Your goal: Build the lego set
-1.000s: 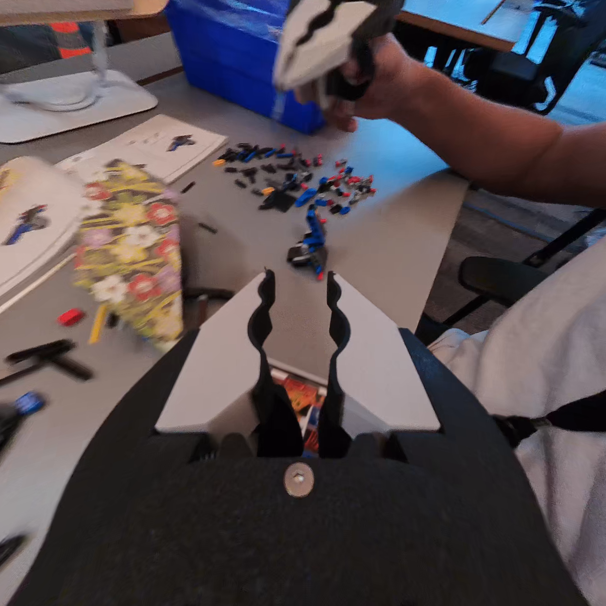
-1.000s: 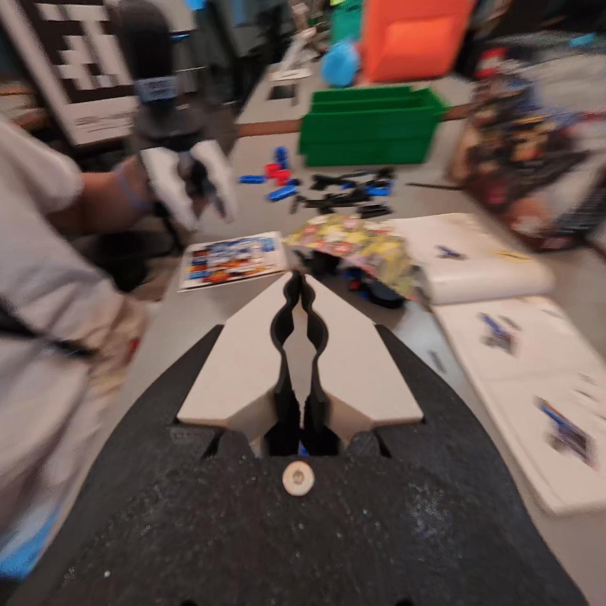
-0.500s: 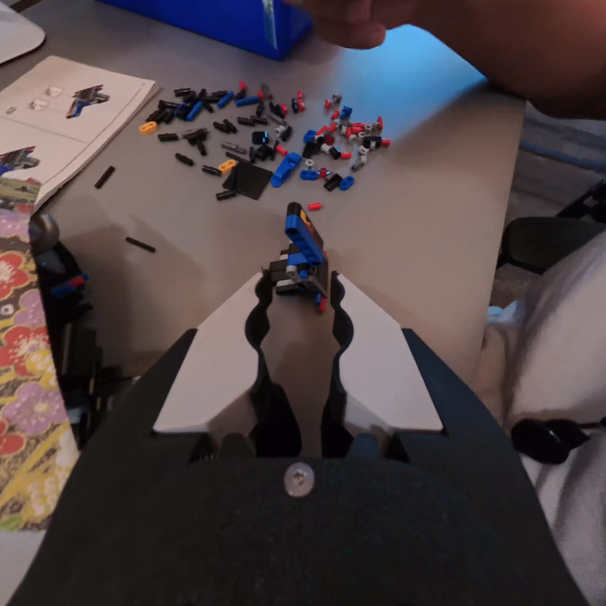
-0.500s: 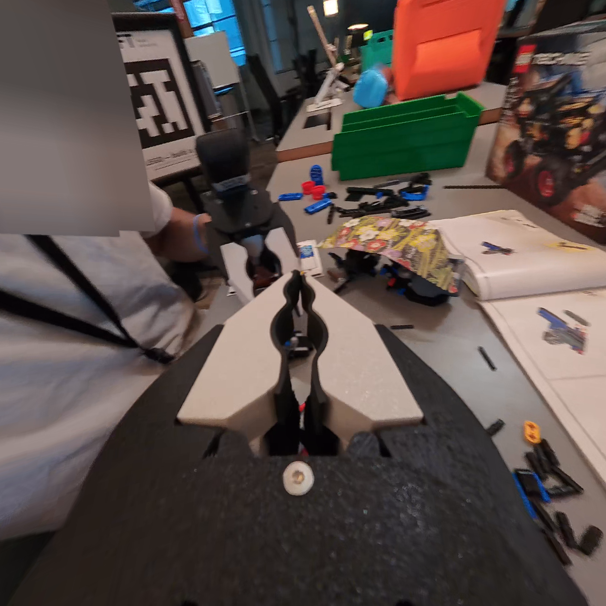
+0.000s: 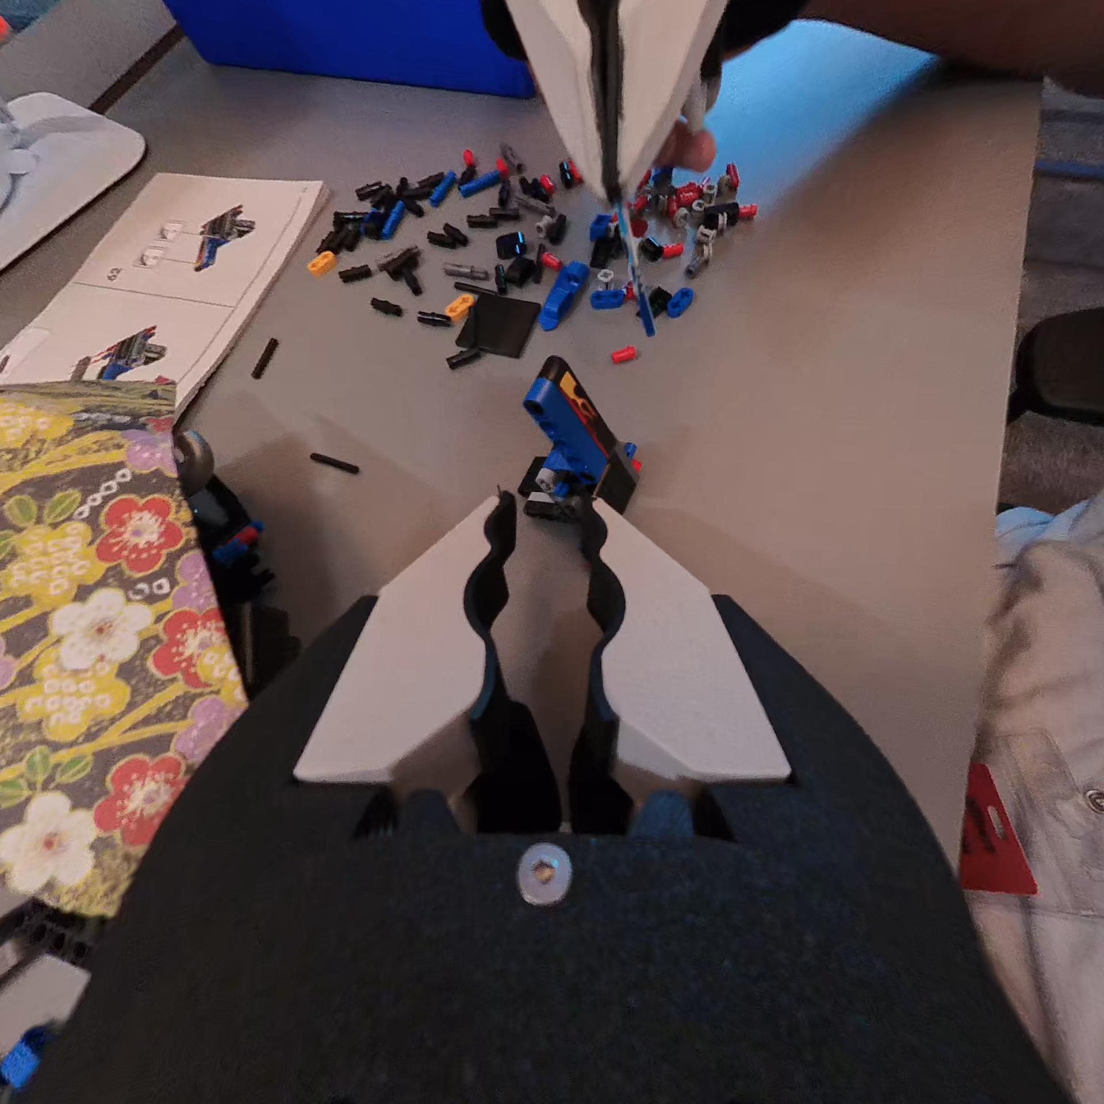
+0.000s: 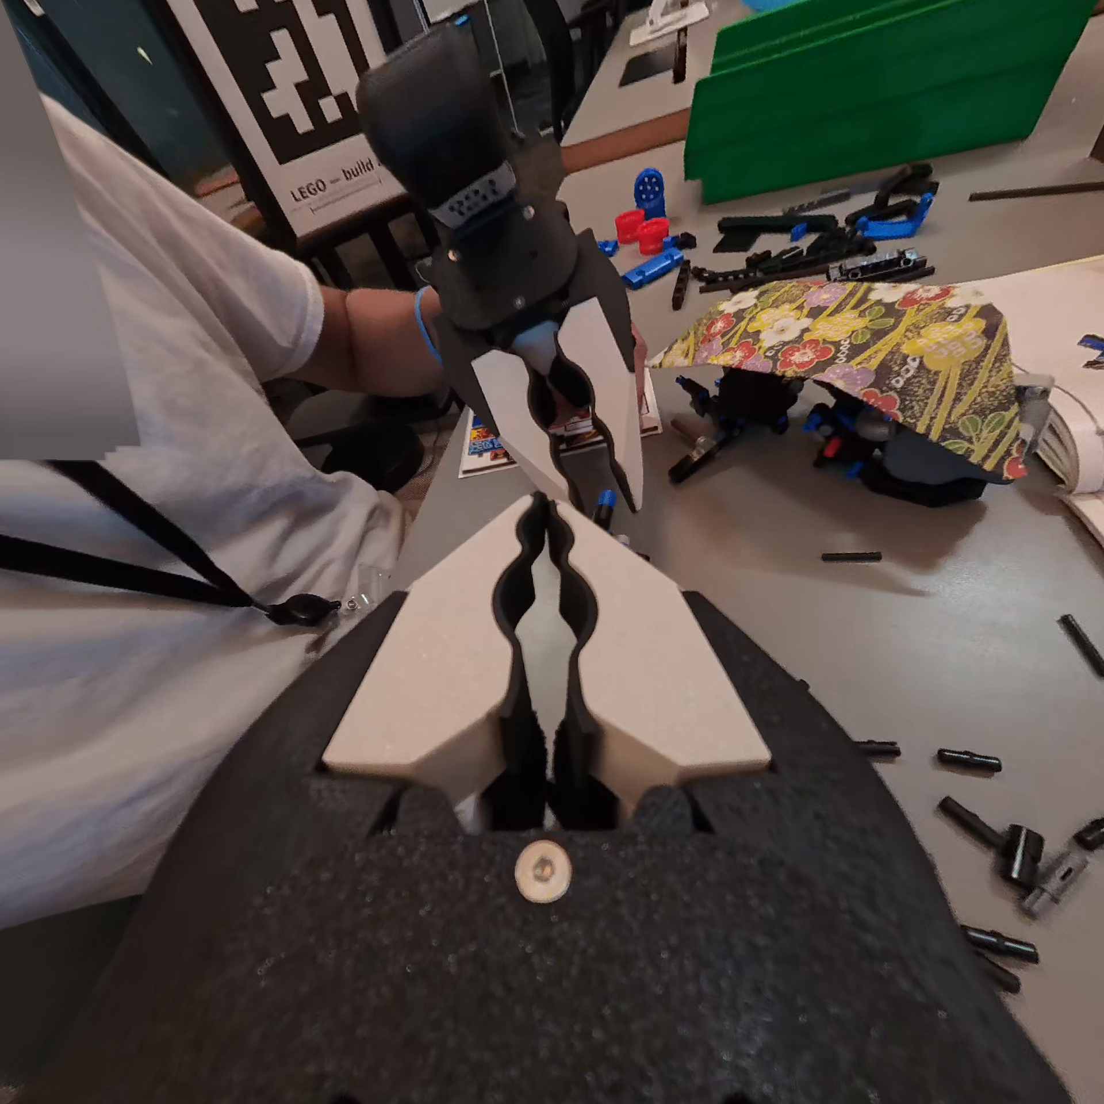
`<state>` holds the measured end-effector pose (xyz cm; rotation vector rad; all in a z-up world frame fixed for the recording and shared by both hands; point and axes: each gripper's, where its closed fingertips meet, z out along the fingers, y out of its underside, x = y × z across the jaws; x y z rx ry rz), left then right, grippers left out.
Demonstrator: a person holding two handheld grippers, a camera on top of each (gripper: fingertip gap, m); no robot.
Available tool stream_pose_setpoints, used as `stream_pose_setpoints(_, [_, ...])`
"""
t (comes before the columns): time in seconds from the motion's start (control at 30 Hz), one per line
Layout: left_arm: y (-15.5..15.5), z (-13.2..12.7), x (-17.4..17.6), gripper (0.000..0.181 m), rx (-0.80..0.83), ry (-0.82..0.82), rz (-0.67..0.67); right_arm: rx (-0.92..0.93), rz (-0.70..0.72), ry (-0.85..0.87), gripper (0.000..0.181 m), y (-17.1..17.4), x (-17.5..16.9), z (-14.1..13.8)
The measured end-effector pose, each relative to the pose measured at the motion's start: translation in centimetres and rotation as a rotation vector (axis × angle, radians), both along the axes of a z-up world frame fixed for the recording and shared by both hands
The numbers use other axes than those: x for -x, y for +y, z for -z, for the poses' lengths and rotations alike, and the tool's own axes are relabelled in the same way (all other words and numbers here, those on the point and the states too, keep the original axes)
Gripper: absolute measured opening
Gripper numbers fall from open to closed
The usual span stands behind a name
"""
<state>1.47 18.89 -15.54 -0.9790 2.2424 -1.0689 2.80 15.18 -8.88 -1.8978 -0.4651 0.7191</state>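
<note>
Lying just beyond the spread left gripper [image 5: 546, 514], the small blue model [image 5: 573, 445] points its long axis far-left, while the clenched right gripper [image 5: 612, 191] pinches a thin blue rod [image 5: 634, 269] over the loose pieces [image 5: 526, 239].

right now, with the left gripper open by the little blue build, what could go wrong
The thin blue piece hangs from just the tips of the right gripper and may swivel or drop into the loose parts. The open left gripper may shove the small blue build aside as it closes.
</note>
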Motion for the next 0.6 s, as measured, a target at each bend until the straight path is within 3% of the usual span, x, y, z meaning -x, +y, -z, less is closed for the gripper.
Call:
stream_pose_setpoints(0.1, [0.1, -0.7, 0.5, 0.021, 0.042, 0.001, -0.031, 0.038, -0.015, -0.020, 0.000, 0.5, 0.5, -0.4])
stream_pose_setpoints(0.23, [-0.8, -2.3, 1.2, 0.023, 0.182, -0.005, -0.032, 0.261, -0.062, -0.143, 0.000, 1.2, 1.0, 0.6])
stream_pose_setpoints(0.5, [-1.2, -3.1, 2.8, 0.023, 0.457, 0.033, -0.082, 0.174, -0.074, -0.078, 0.000, 2.6, 2.4, 0.1])
stream_pose_setpoints(0.6, [-1.1, -2.6, 3.1, 0.023, 0.476, 0.057, -0.106, 0.159, -0.043, -0.071, 0.000, 2.4, 2.1, 0.3])
